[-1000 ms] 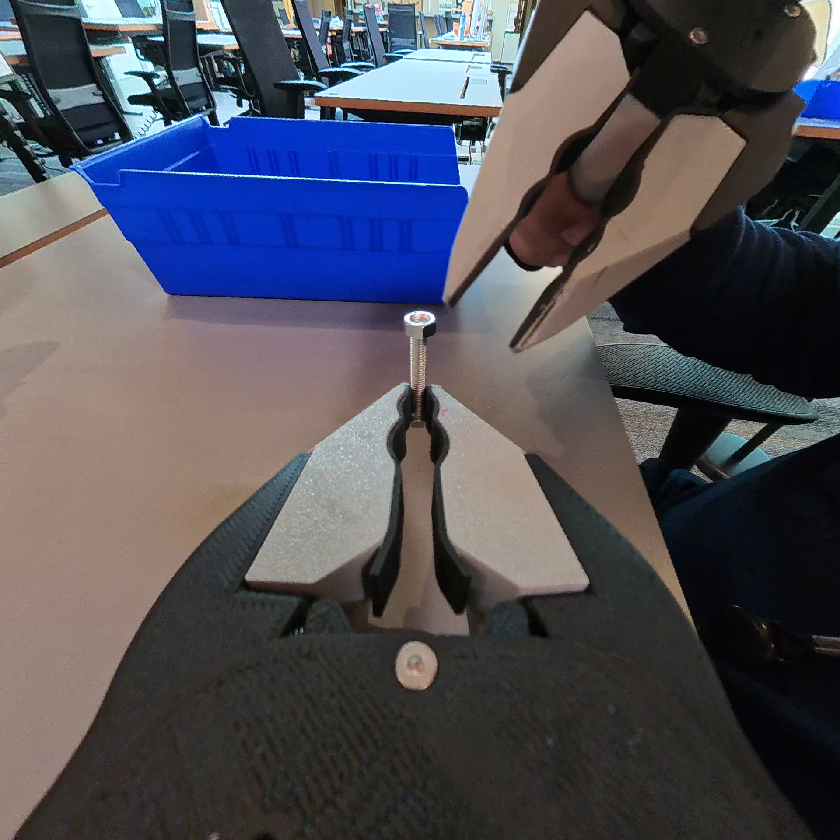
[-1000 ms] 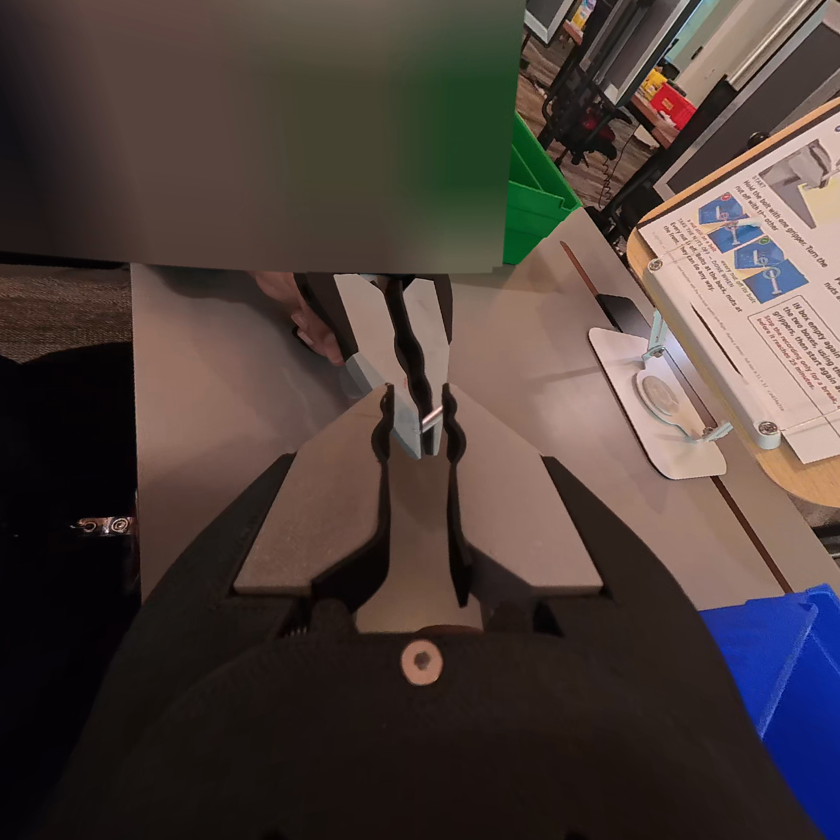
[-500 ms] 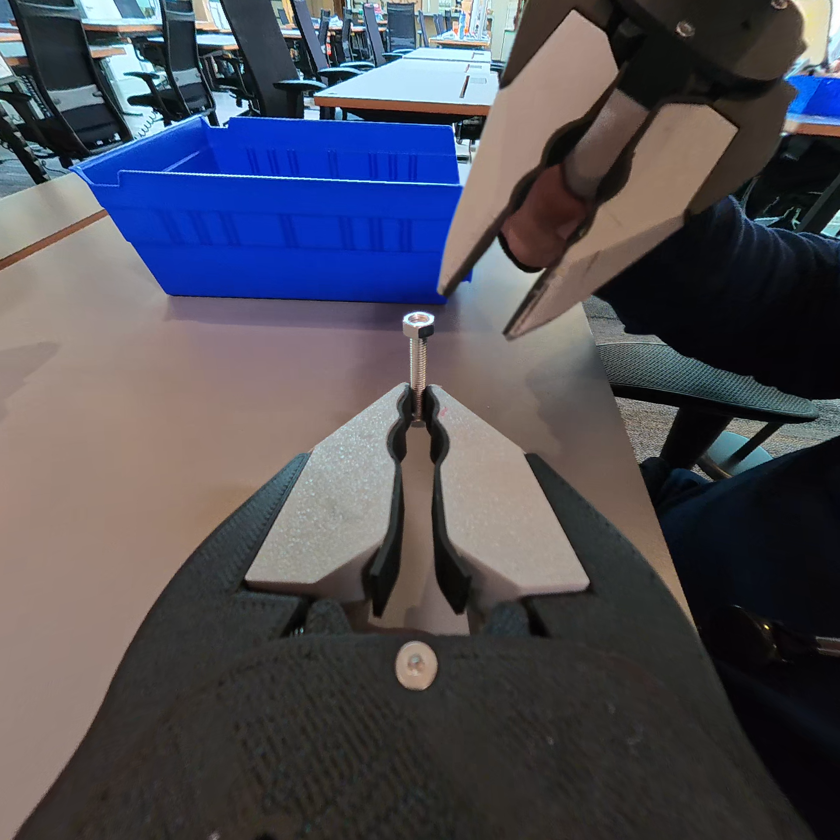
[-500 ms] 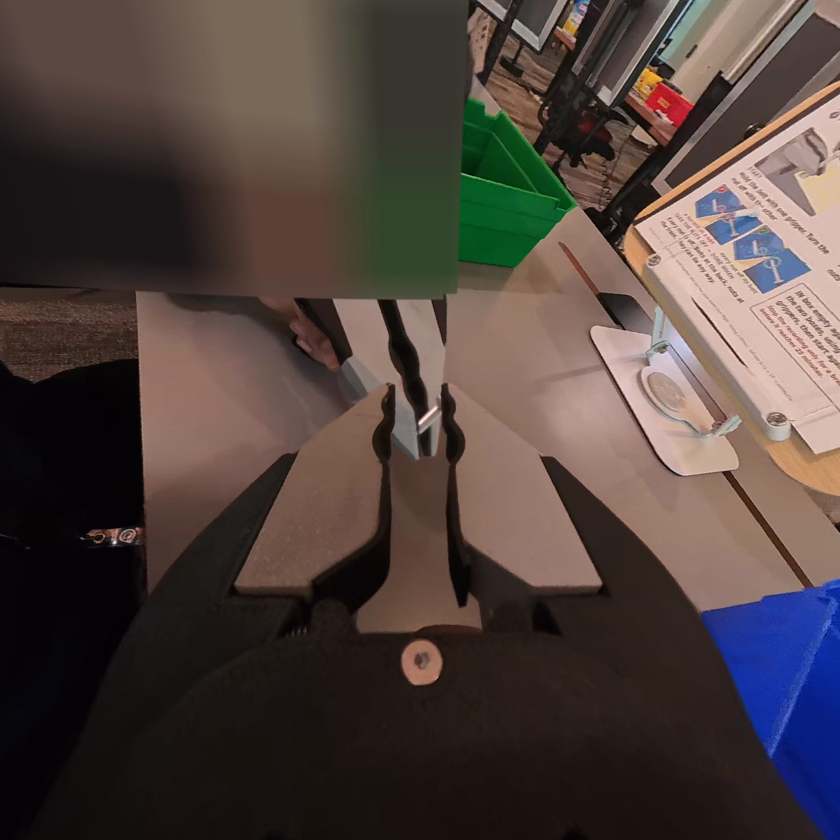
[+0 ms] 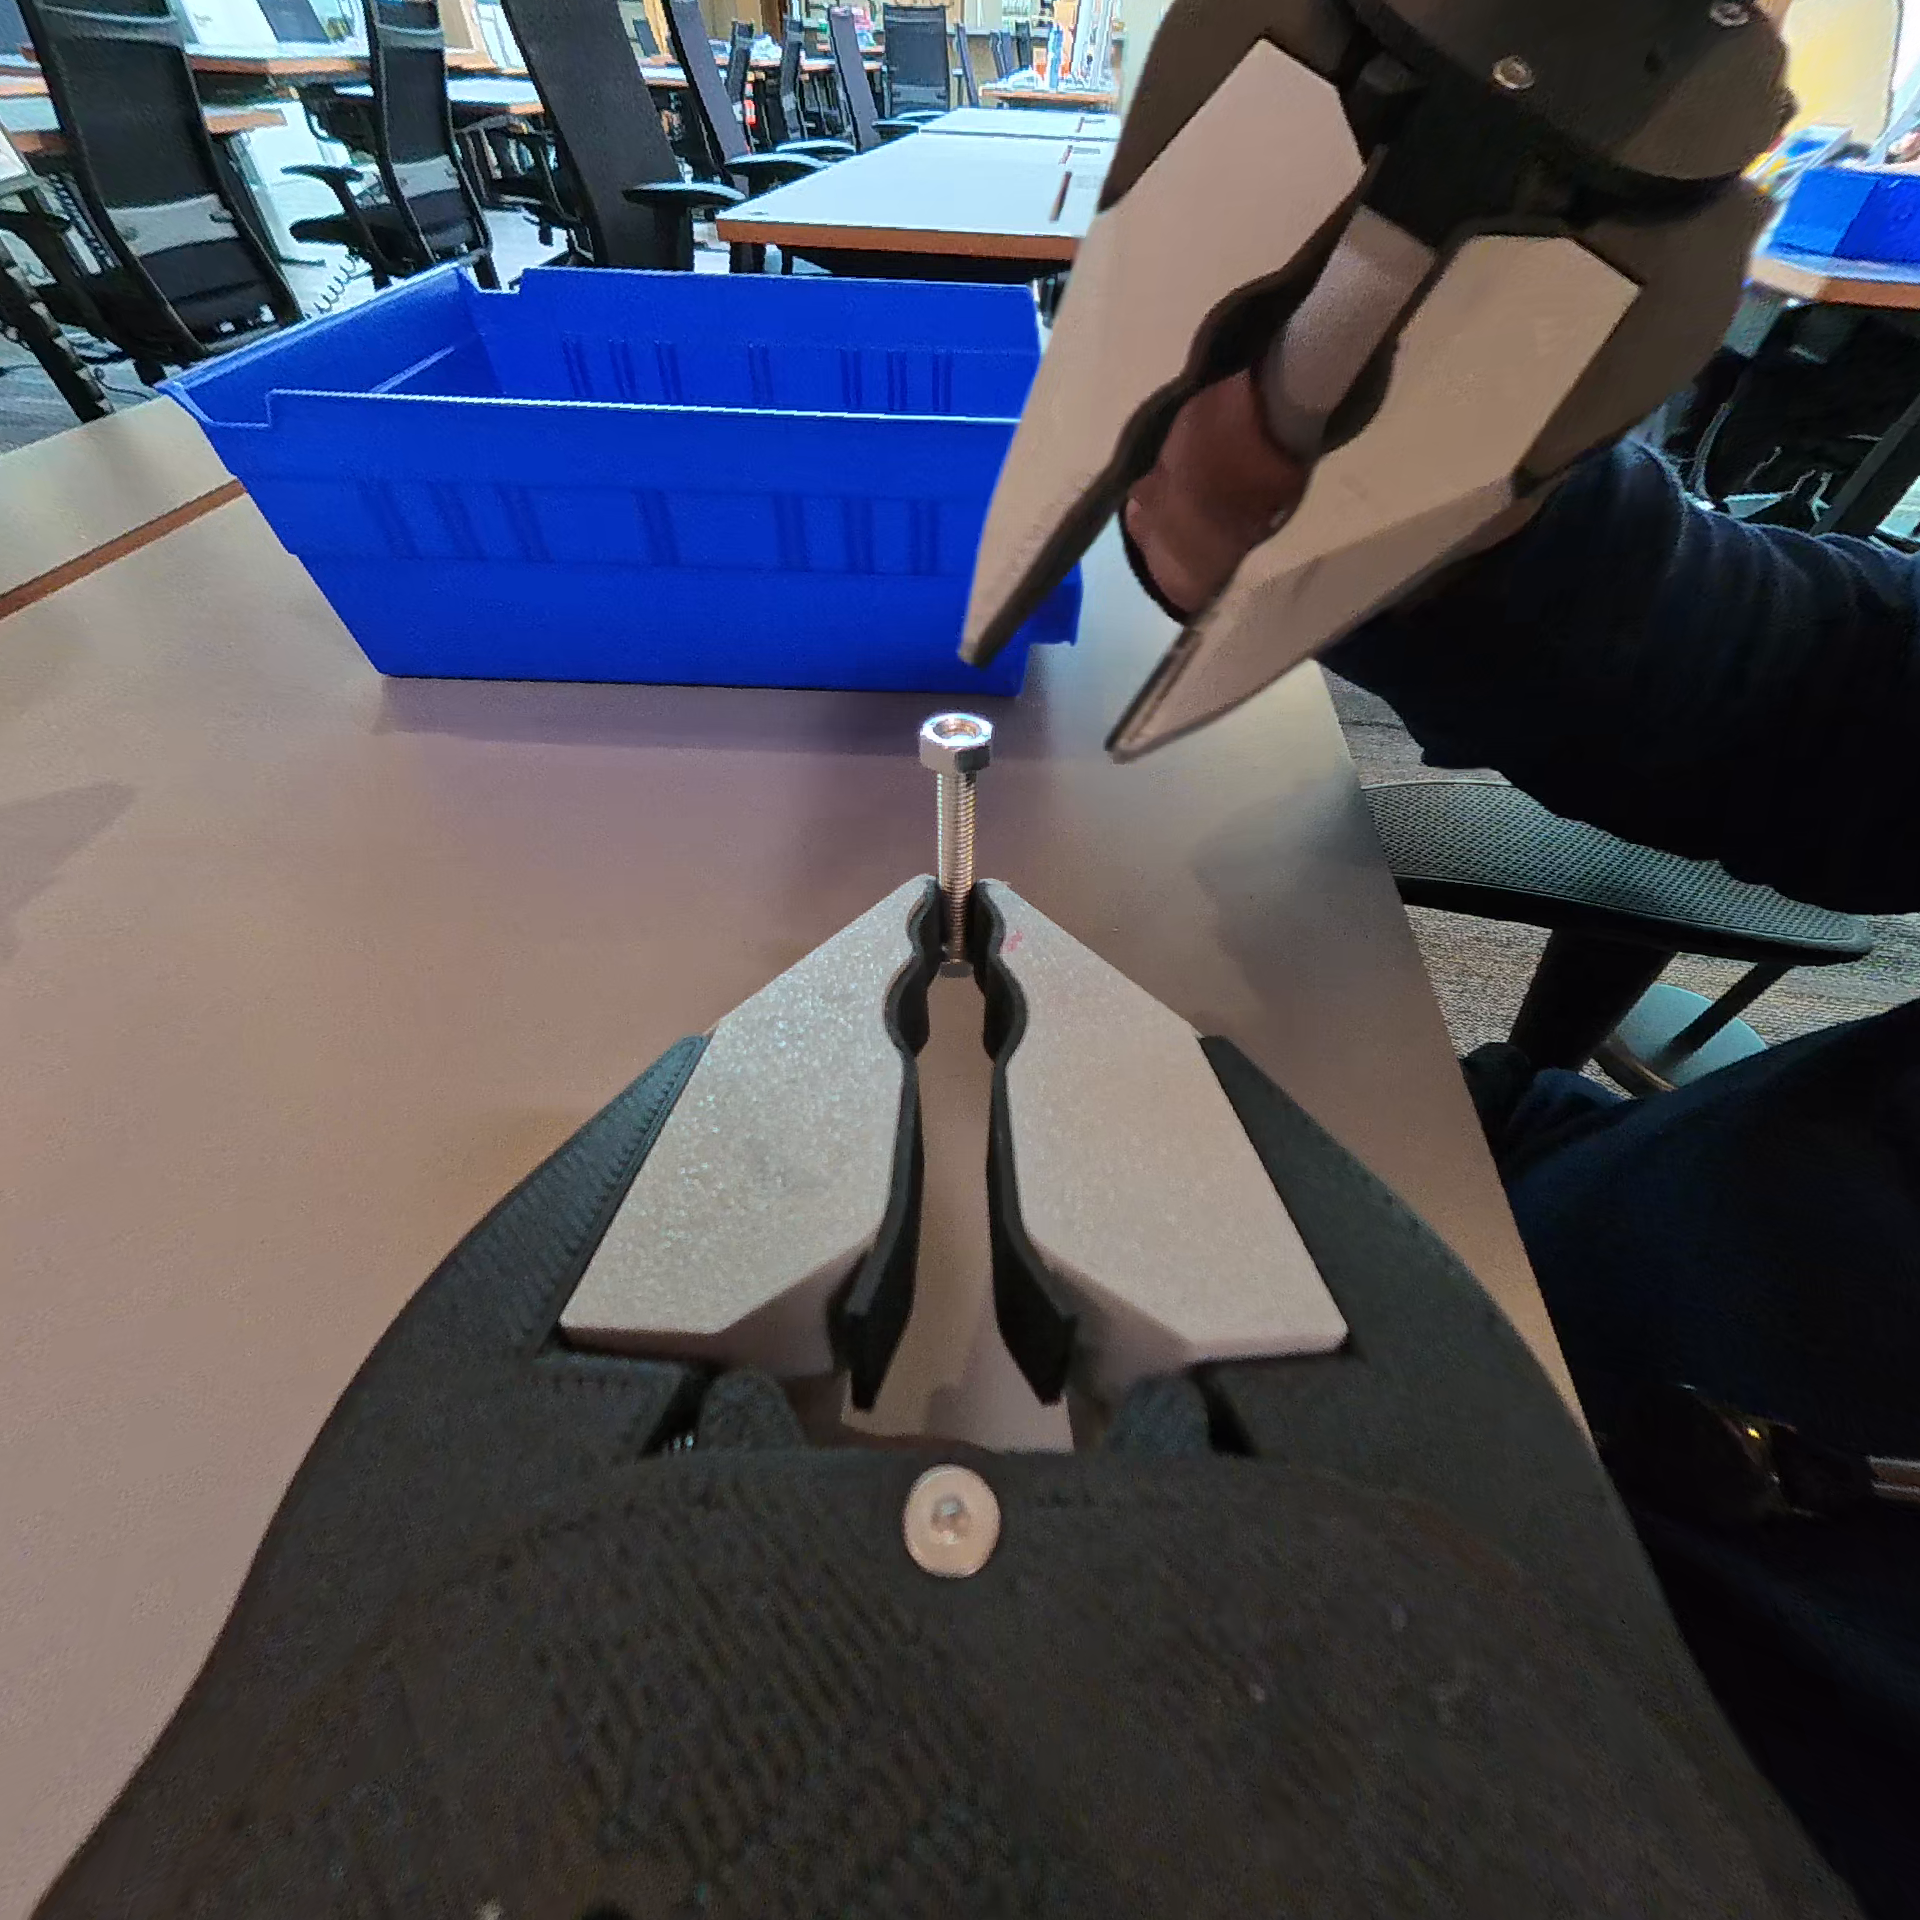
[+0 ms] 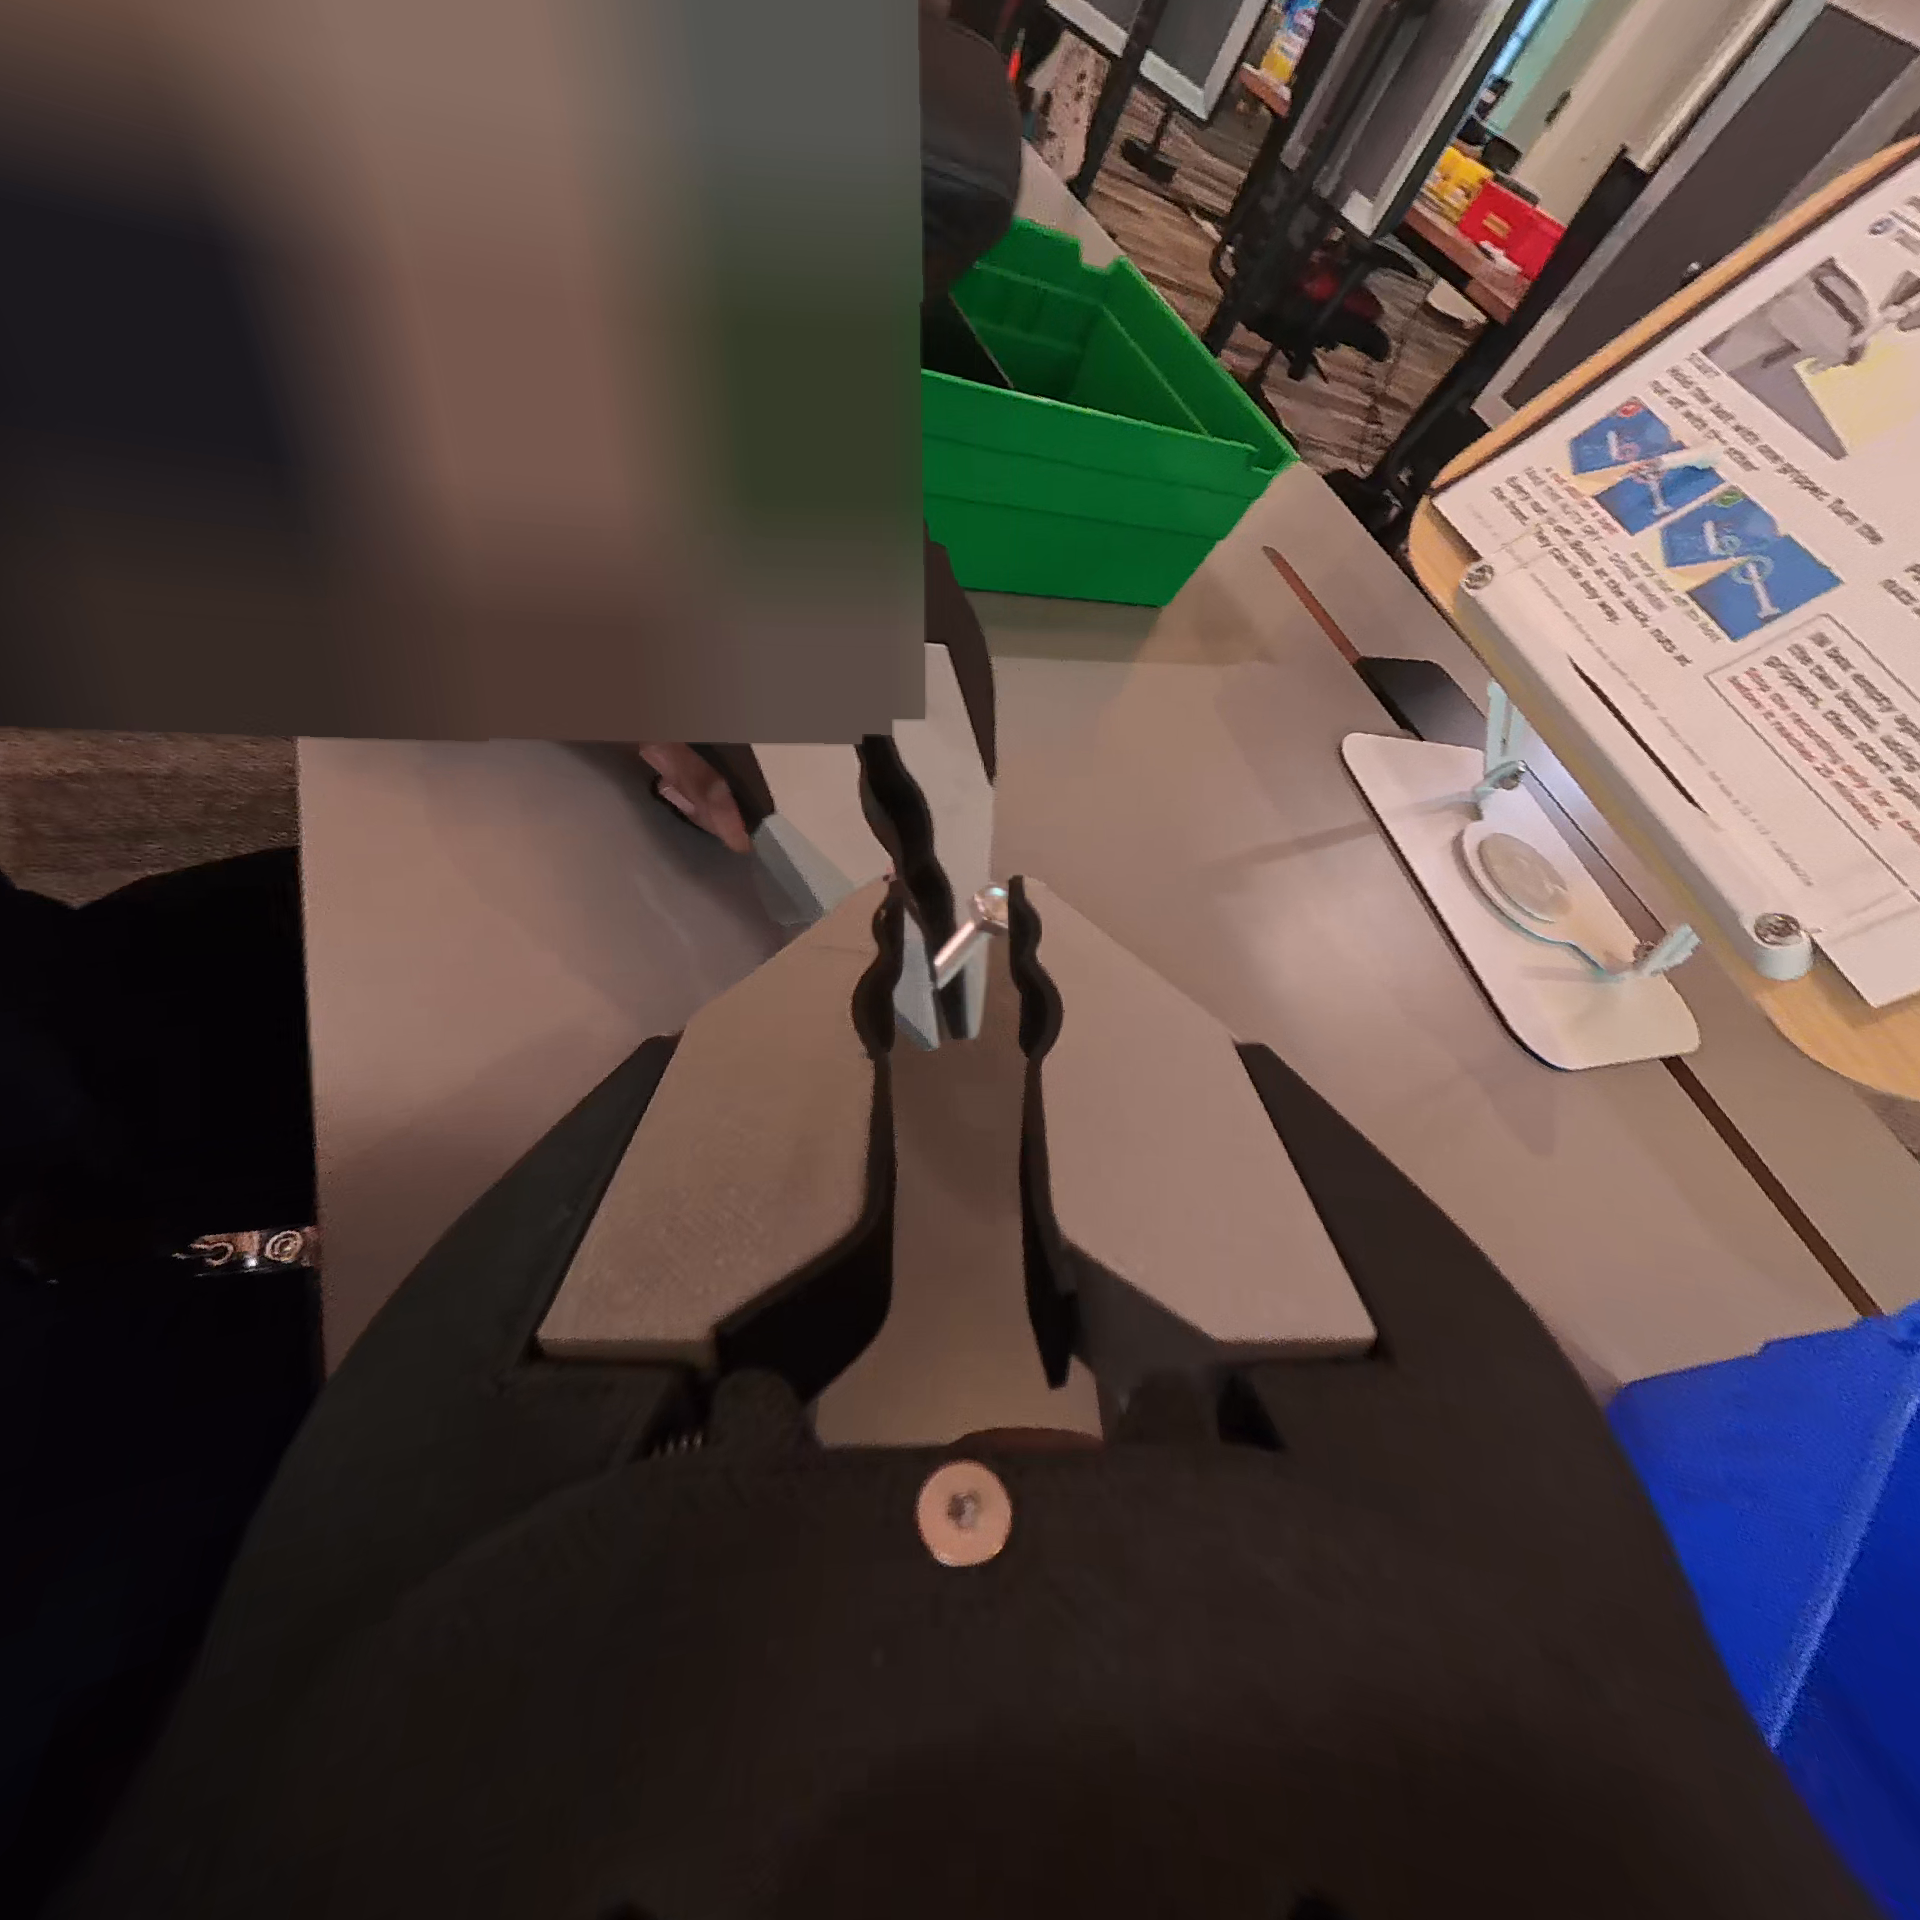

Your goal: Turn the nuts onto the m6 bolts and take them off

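Observation:
My left gripper (image 5: pixel 956 914) is shut on the lower end of a silver M6 bolt (image 5: pixel 956 836) and holds it upright above the table. A hex nut (image 5: pixel 954 744) sits at the bolt's top end. My right gripper (image 5: pixel 1044 701) is open and empty, and hangs tip-down just above and right of the nut without touching it. In the right wrist view the bolt (image 6: pixel 958 945) and nut (image 6: pixel 989 910) show in the gap of my right gripper (image 6: pixel 954 896), with the left gripper's fingers (image 6: pixel 920 1003) behind them.
A blue bin (image 5: pixel 644 488) stands on the grey table (image 5: pixel 312 883) behind the bolt; its corner shows in the right wrist view (image 6: pixel 1787 1507). A green bin (image 6: pixel 1081 468) and an instruction sheet (image 6: pixel 1714 623) on a white stand (image 6: pixel 1507 904) are farther off. Office chairs (image 5: pixel 156 177) stand beyond. My right fingertips sit around 5 centimetres from my left ones.
My right gripper has moved left and nearer to the nut, staying open. The left gripper and the bolt have not moved.

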